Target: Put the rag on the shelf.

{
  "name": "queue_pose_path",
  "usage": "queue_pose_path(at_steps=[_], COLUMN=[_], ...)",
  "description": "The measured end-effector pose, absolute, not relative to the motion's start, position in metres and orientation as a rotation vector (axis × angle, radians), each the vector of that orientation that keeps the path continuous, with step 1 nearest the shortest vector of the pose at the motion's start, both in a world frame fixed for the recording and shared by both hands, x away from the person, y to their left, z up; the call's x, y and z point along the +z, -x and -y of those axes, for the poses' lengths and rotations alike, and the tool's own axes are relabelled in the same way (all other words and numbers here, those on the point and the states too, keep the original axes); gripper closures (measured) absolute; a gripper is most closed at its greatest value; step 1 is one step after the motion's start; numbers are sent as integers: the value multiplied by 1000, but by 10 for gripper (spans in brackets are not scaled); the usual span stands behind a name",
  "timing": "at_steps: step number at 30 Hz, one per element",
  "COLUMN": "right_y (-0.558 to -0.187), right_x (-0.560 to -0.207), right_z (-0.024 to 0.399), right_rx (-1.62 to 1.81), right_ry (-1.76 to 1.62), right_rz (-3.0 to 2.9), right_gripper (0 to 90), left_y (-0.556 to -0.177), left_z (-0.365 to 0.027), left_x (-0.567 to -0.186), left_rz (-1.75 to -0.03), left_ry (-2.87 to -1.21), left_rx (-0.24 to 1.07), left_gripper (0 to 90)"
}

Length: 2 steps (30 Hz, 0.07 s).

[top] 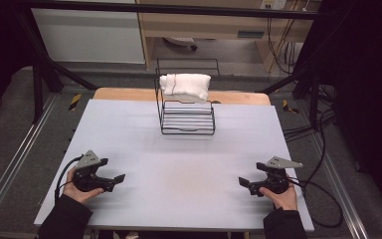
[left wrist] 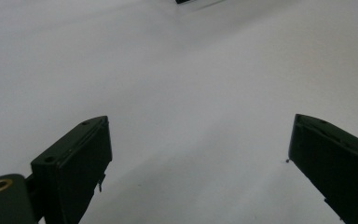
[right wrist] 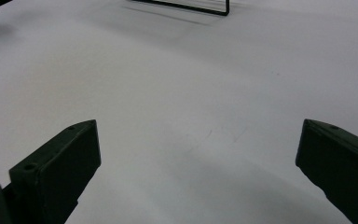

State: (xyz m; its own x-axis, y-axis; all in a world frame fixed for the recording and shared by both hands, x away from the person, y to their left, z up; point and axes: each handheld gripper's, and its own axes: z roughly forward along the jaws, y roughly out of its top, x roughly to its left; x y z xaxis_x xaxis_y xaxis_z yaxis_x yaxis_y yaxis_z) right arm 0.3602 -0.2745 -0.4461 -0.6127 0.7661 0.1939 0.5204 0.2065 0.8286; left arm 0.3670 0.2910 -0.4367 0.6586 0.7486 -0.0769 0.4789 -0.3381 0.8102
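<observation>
Left gripper (top: 114,180): seen at the lower left of the high view, held low over the table (top: 129,129); its jaws are spread wide with nothing between them, as the left gripper view confirms, and they are aimed toward the frame's centre.

Towel (top: 185,87): a white folded cloth, found at the upper centre of the high view, draped over the top rail at the back of the wire rack (top: 187,118). It is well apart from both grippers.

Towel axis: the long axis is judged to run left to right across the frame, parallel to the table's far edge; the folded ends point toward the left and right frame edges, and the hanging part falls down over the rack's front.

Wire rack: a light black frame standing at the far middle of the table; its front bar is glimpsed at the top of the right gripper view (right wrist: 186,6).

Right gripper (top: 245,183): seen at the lower right of the high view, just above the table; its jaws are likewise wide apart and empty, turned toward the frame's centre.

Risk, rack: the rack could be dragged or tipped if the towel is pulled forward instead of lifted clear of the rail, since the frame looks light.

Risk, grasp: a wire could be pinched along with the cloth if the jaws are closed too deep.

Risk, towel: the fold could open and sag if only one end is taken.
</observation>
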Motion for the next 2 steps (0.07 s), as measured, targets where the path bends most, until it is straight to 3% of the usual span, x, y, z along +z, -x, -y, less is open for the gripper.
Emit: queue_pose_path(at_steps=[2], right_y=[-360], right_x=[-446], right_z=[275], right_rx=[1359], right_ry=[-1221], right_rz=[-2229], right_gripper=[6], left_y=[-367], left_z=[-291], left_x=[-437], left_rz=[-954], left_ry=[-2002], left_rx=[392], left_gripper=[61])
